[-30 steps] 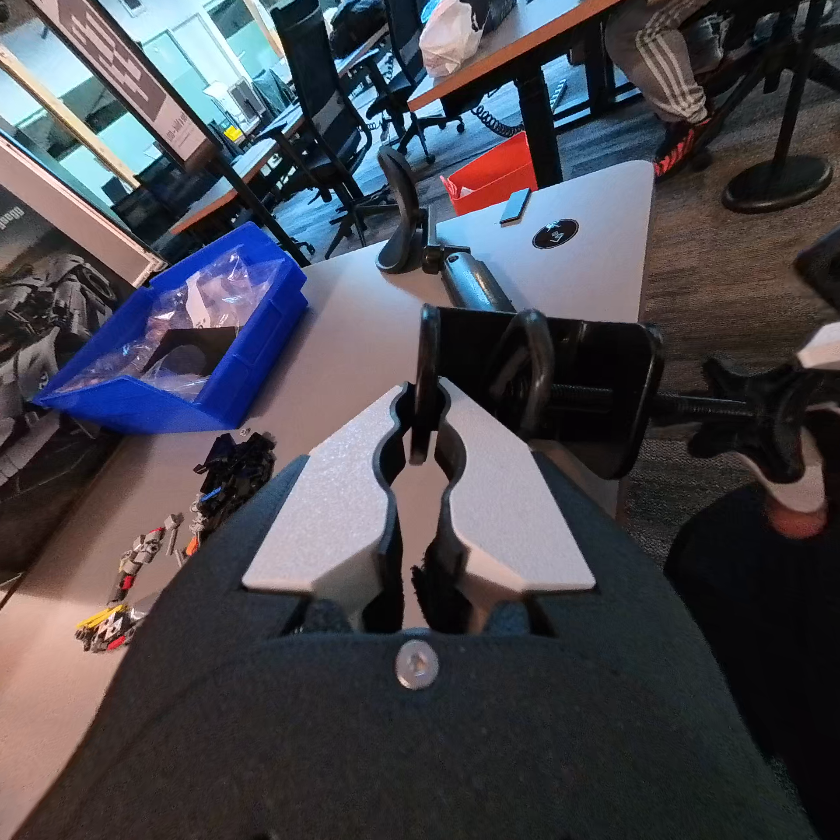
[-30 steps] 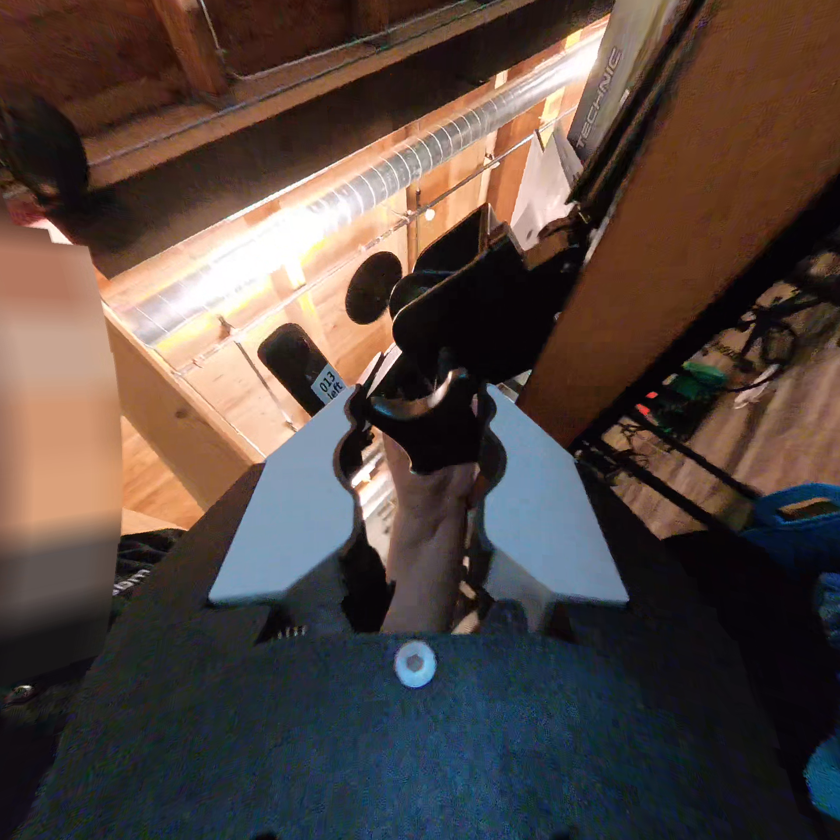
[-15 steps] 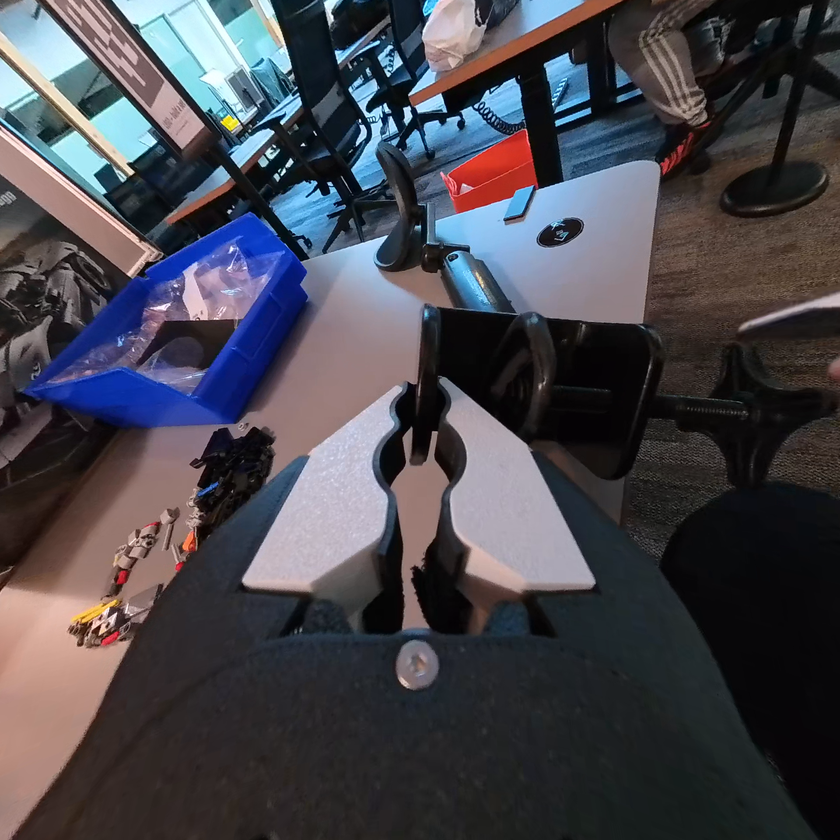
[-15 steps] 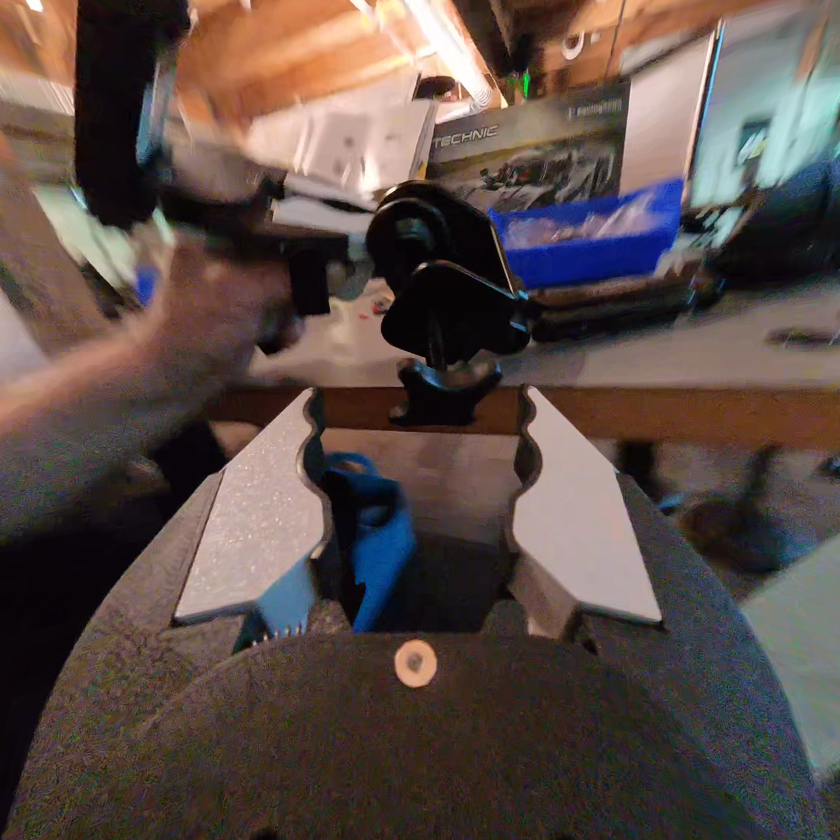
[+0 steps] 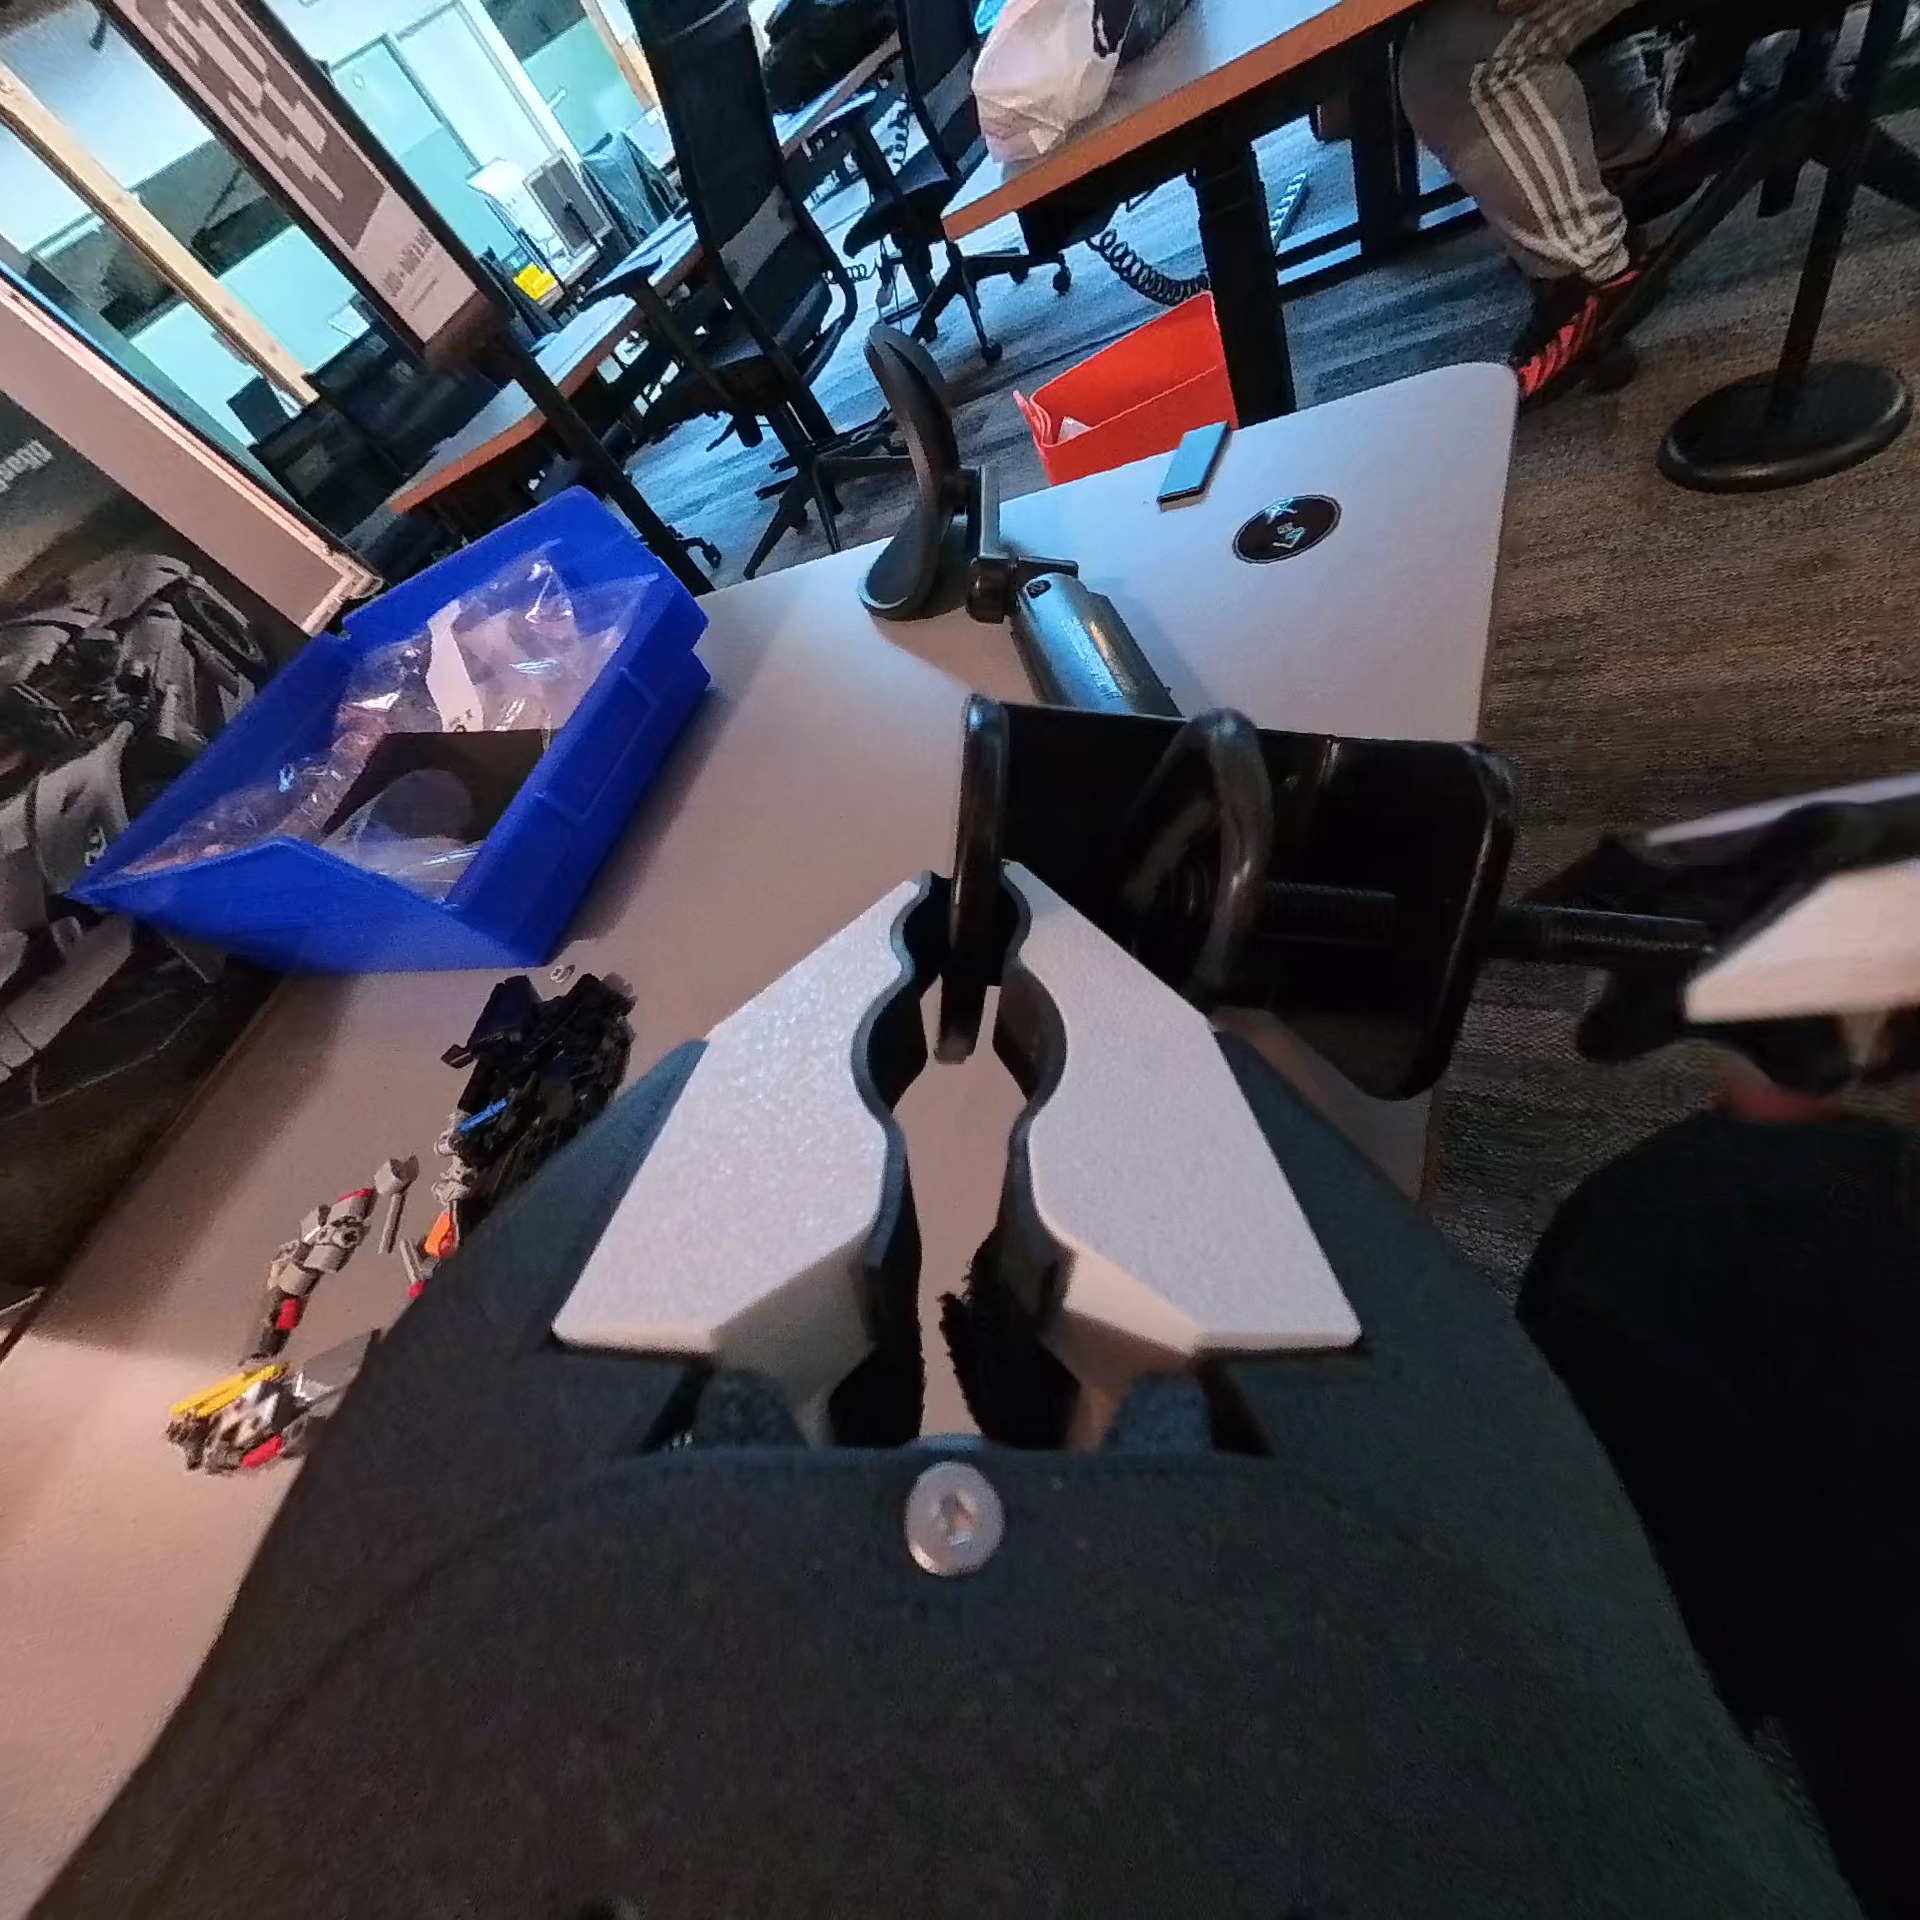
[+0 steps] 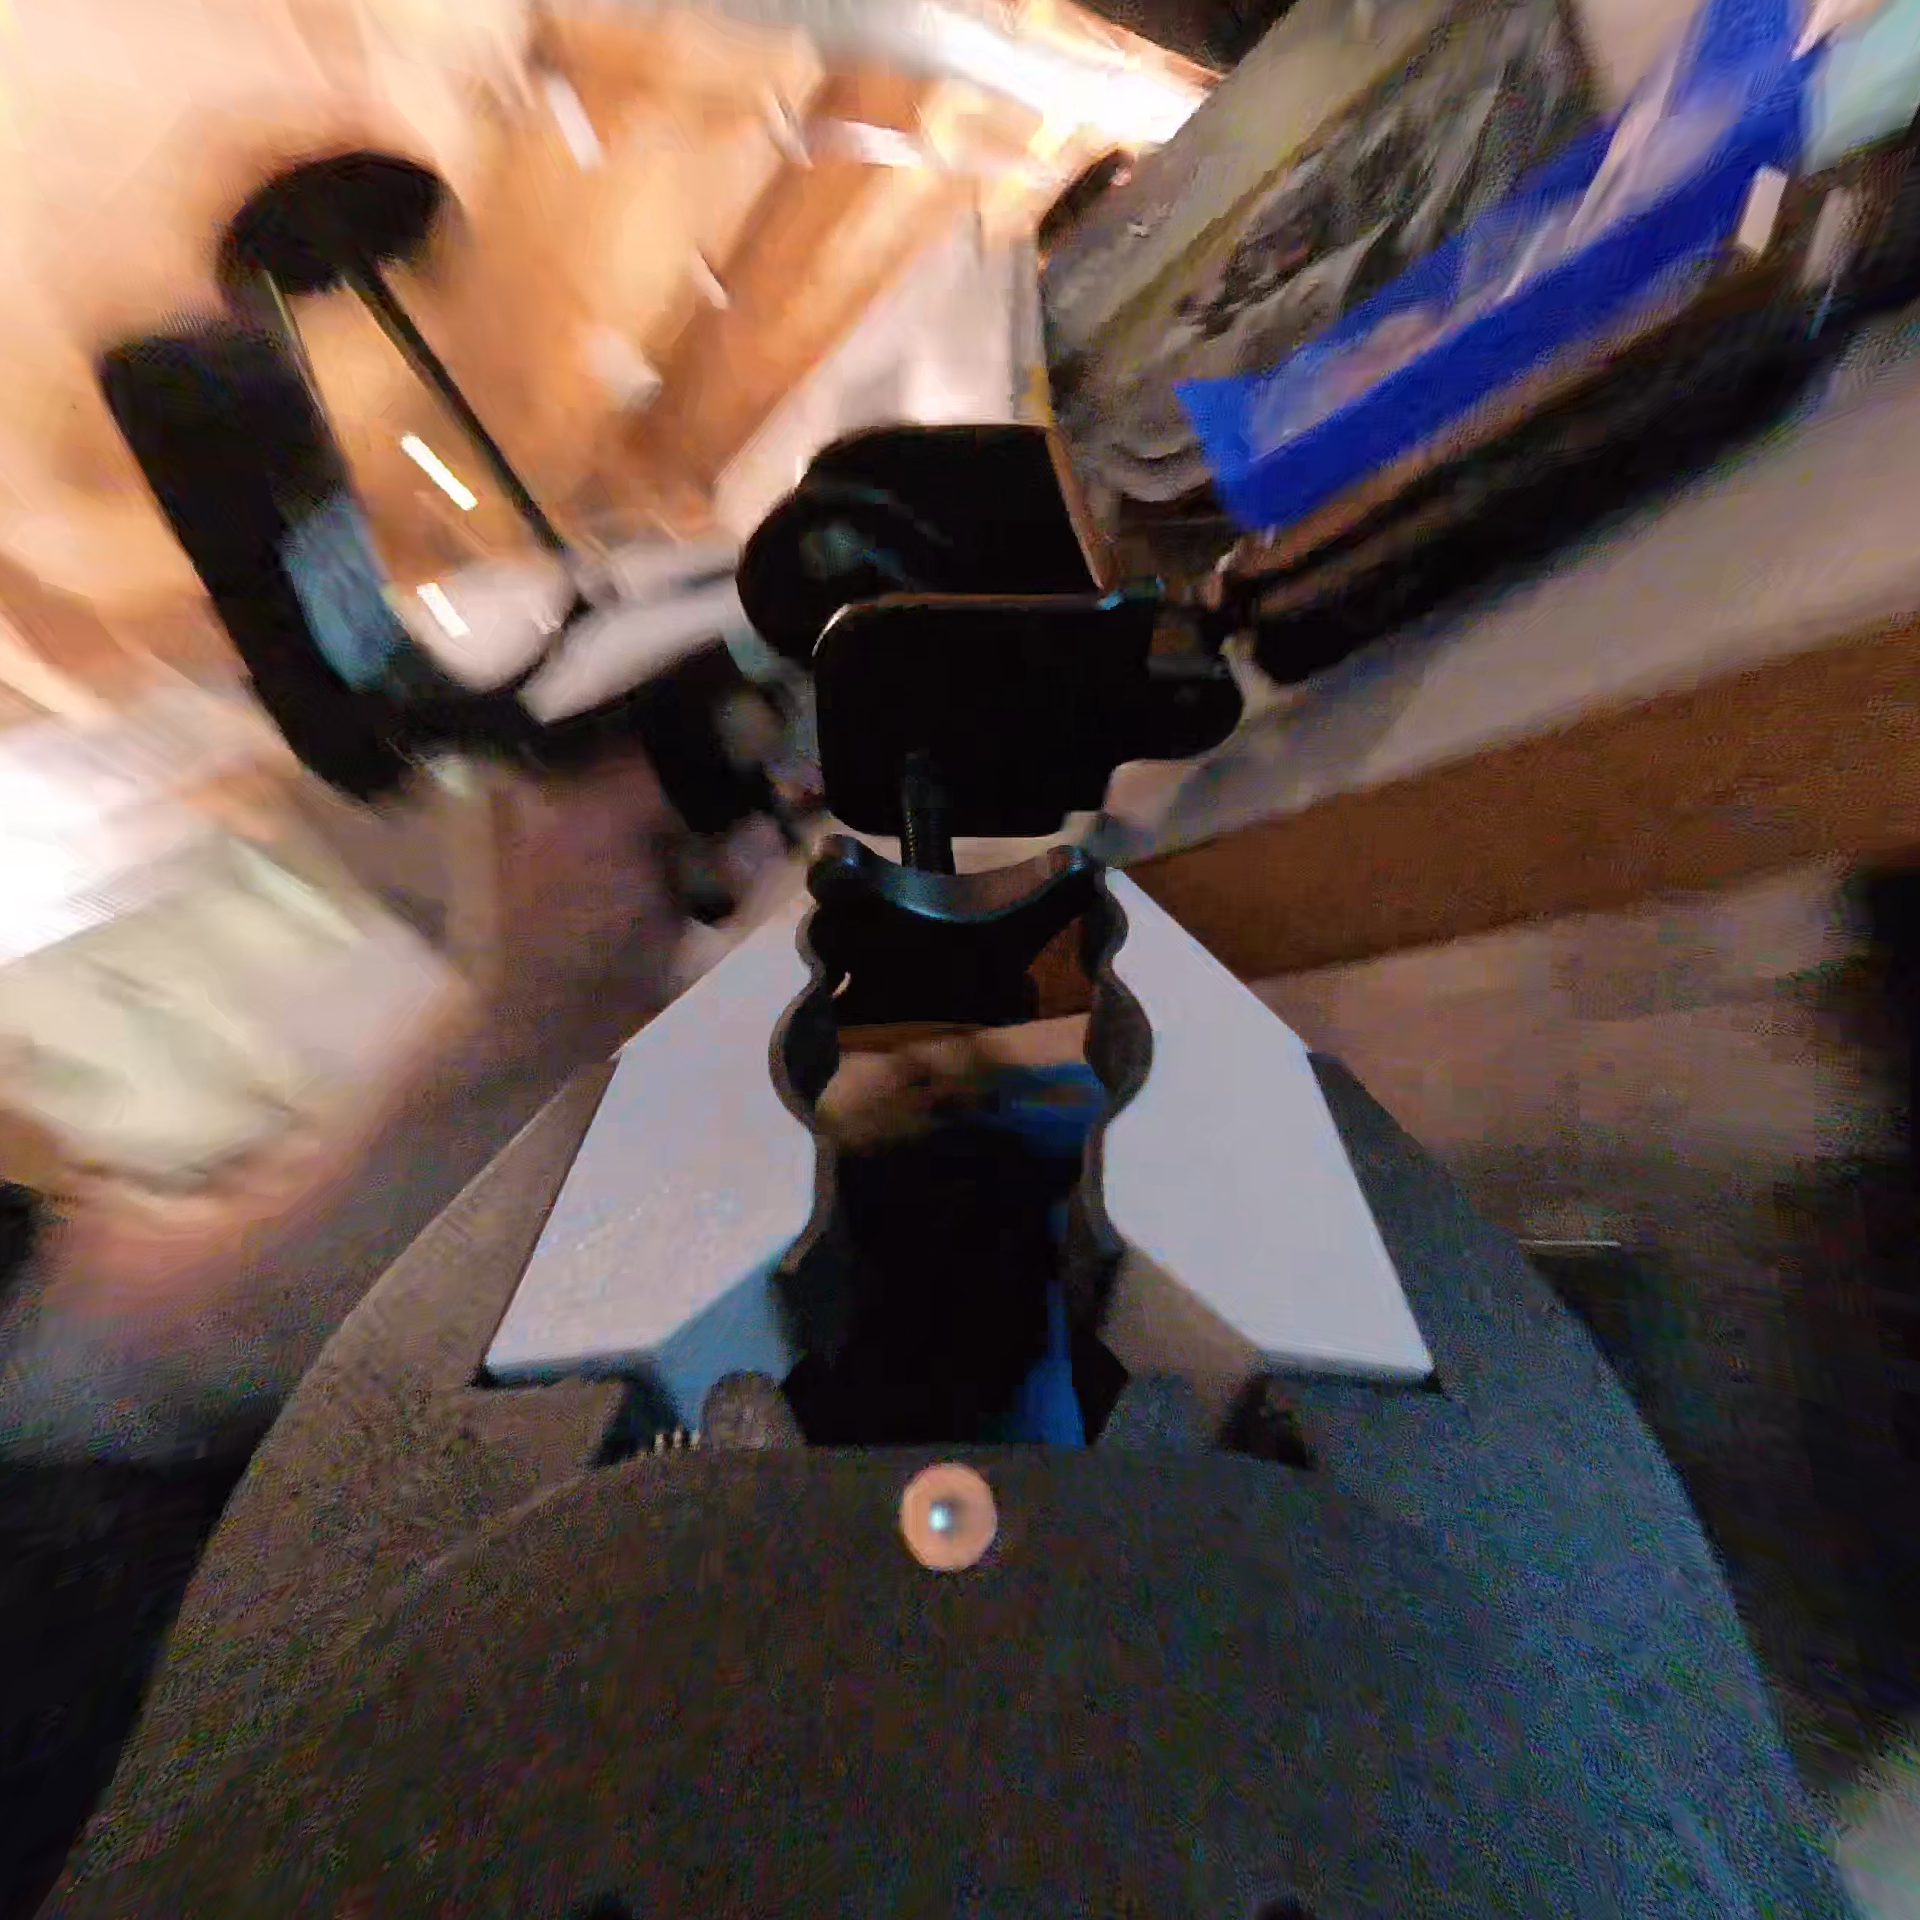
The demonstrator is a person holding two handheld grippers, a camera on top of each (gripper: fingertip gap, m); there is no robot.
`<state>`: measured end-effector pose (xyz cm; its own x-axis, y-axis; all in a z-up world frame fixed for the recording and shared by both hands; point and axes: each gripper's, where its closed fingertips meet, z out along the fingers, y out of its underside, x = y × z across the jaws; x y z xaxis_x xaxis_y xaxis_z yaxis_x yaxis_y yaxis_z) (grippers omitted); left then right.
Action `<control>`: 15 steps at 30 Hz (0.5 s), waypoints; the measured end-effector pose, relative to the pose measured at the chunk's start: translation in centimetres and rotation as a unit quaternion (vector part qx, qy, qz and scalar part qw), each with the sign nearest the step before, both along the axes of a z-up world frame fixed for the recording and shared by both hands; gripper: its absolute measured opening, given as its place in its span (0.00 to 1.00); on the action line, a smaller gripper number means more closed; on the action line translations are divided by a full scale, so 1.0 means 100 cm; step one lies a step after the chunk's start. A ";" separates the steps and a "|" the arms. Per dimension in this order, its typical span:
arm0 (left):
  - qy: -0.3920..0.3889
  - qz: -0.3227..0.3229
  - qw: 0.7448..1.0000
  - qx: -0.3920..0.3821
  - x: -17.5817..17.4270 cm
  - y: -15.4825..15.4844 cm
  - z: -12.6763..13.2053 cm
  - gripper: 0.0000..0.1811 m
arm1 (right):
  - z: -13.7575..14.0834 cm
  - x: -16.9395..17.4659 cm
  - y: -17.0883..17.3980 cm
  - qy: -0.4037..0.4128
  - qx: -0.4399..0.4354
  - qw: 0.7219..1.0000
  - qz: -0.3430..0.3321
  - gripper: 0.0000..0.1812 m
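A black clamp (image 5: 1351,862) sits on the near edge of the grey table (image 5: 831,748). My left gripper (image 5: 961,920) is shut on the clamp's thin upright top plate. The clamp's threaded screw (image 5: 1340,904) sticks out to the right. My right gripper (image 5: 1808,935) is at the screw's end and hides most of the knob. In the blurred right wrist view my right gripper (image 6: 951,914) is closed around the black star knob (image 6: 945,945) below the clamp body (image 6: 977,707), beside the table's brown edge (image 6: 1507,862).
A blue bin (image 5: 582,831) with plastic bags stands at the left. Loose small building pieces (image 5: 540,1060) lie in front of it. A black arm with a curved pad (image 5: 1081,655) lies behind the clamp. An orange bin (image 5: 1132,395), office chairs and a seated person's legs (image 5: 1507,135) are beyond.
My right gripper let go of the star knob, opened and swung round, and is now closed on the knob again at a new angle. My left gripper has kept its hold.
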<state>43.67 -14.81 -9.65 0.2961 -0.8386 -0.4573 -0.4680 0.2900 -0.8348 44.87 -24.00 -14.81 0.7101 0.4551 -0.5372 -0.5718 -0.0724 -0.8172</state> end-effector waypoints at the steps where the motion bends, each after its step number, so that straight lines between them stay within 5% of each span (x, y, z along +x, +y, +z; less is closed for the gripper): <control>1: 0.000 -0.001 1.000 -0.003 0.000 0.000 0.000 0.03 | -0.004 0.005 0.001 -0.210 -0.003 0.973 -0.091 0.25; 3: 0.011 0.005 1.000 0.000 0.000 0.001 -0.004 0.04 | 0.008 0.019 -0.003 -0.519 0.021 0.821 -0.238 0.26; 4: 0.014 0.003 1.000 -0.008 0.001 0.001 -0.006 0.04 | 0.013 0.019 -0.006 -0.549 0.036 0.799 -0.245 0.26; 5: 0.006 -0.004 1.000 -0.014 0.002 0.000 -0.004 0.04 | 0.010 0.016 -0.008 -0.527 0.031 0.822 -0.214 0.28; 7: 0.001 0.003 1.000 0.006 0.001 0.000 0.000 0.04 | 0.000 0.017 -0.013 -0.401 0.006 0.902 -0.159 0.51; 9: -0.001 0.004 1.000 -0.002 0.000 0.002 0.000 0.04 | 0.003 0.017 -0.024 -0.176 0.015 0.981 -0.077 0.43; 10: -0.001 0.005 1.000 -0.002 0.000 0.002 0.000 0.04 | 0.005 0.023 -0.028 -0.042 0.017 0.998 -0.040 0.46; 13: 0.000 0.002 1.000 0.009 0.001 0.000 0.001 0.04 | -0.005 0.039 -0.026 0.296 0.008 0.952 0.079 0.46; 15: 0.000 0.002 1.000 0.009 0.001 -0.001 0.001 0.04 | -0.012 0.025 -0.019 0.369 0.001 0.918 0.144 0.45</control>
<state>43.82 -14.86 -9.56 0.2984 -0.8288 -0.4733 -0.4694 0.3043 -0.8289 47.40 -25.89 -15.99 0.0033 0.5681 -0.8229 -0.9269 -0.3072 -0.2158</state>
